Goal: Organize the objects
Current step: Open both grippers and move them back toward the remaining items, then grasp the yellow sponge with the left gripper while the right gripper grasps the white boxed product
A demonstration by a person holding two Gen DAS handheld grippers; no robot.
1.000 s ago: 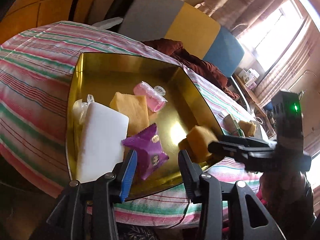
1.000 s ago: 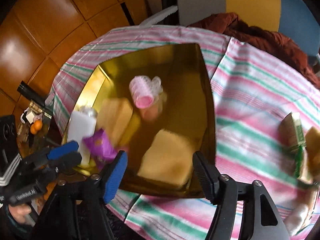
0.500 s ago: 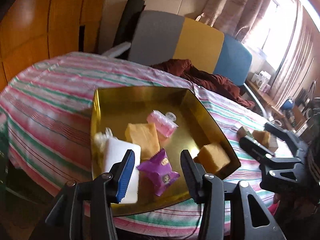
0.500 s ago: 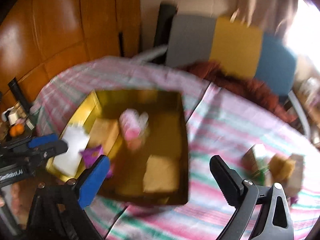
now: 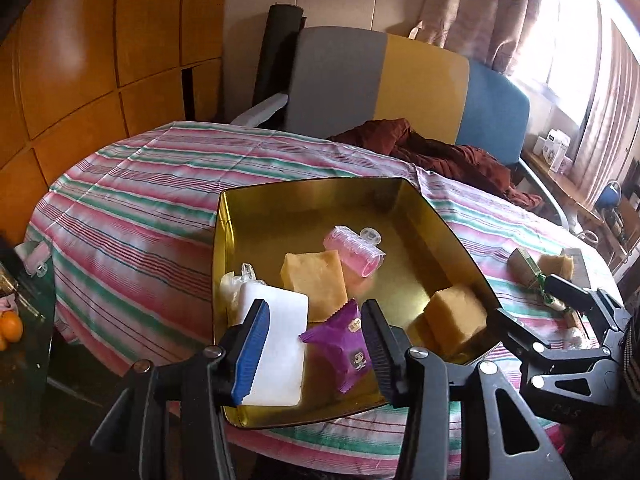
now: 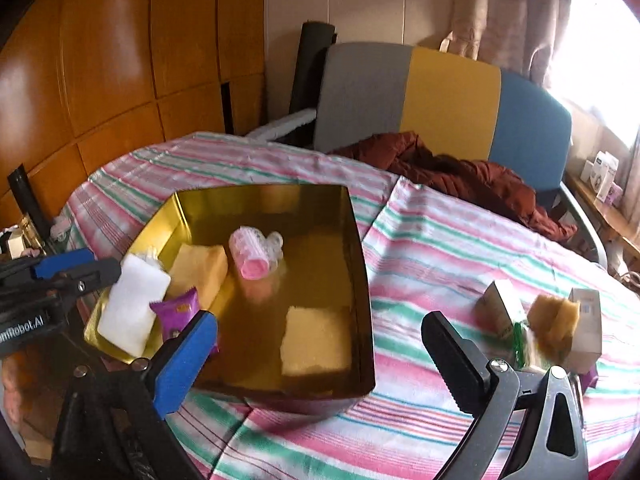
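Observation:
A gold tray (image 5: pixel 304 200) (image 6: pixel 260 200) on the striped tablecloth holds a white block (image 5: pixel 276 312), two yellow sponges (image 5: pixel 314 276) (image 5: pixel 454 316), a pink roller (image 5: pixel 354 248) and a purple packet (image 5: pixel 340 334). My left gripper (image 5: pixel 316 350) (image 6: pixel 80 264) hovers open over the tray's near edge, with nothing between its fingers; the packet lies below them. At the tray's near right corner my right gripper (image 6: pixel 320 332) (image 5: pixel 536 312) stands wide open and holds nothing, above the sponge (image 6: pixel 316 340). A small carton (image 6: pixel 500 308), another sponge (image 6: pixel 554 316) and a white box (image 6: pixel 586 320) lie loose on the cloth to the right.
A dark red garment (image 5: pixel 440 152) lies at the table's far side against a grey, yellow and blue chair back (image 5: pixel 420 80). Orange wood panels (image 5: pixel 100 60) fill the left. A low side table with oranges (image 5: pixel 10 326) stands at the near left.
The right gripper let go of a yellow sponge in the tray's near right corner, opened wide and drew back. The left gripper opened a little and rose away from the purple packet.

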